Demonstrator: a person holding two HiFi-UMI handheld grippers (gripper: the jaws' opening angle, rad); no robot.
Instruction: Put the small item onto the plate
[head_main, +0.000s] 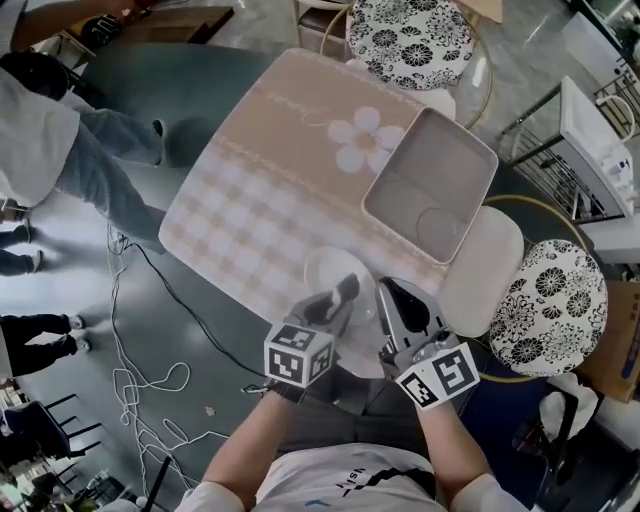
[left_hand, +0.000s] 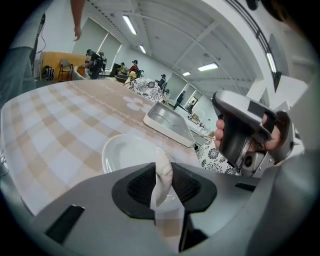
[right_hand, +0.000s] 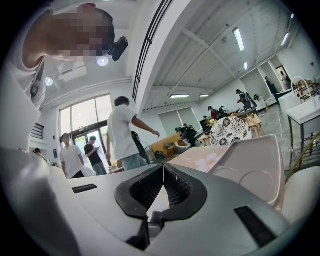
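Note:
A round white plate (head_main: 325, 272) lies on the checked tablecloth near the table's front edge. My left gripper (head_main: 346, 290) hangs over the plate's near right part, shut on a small pale item (left_hand: 163, 172) that stands upright between its jaws. In the left gripper view the plate (left_hand: 125, 152) lies just beyond and below the item. My right gripper (head_main: 386, 292) is close beside the left one, at the plate's right rim. Its jaws meet at the tips with nothing between them (right_hand: 162, 169).
A grey rectangular tray (head_main: 432, 180) sits at the table's right, also in the right gripper view (right_hand: 252, 165). Patterned round chairs (head_main: 555, 305) stand around the table. A person (head_main: 60, 140) stands at the left, and cables (head_main: 140, 370) lie on the floor.

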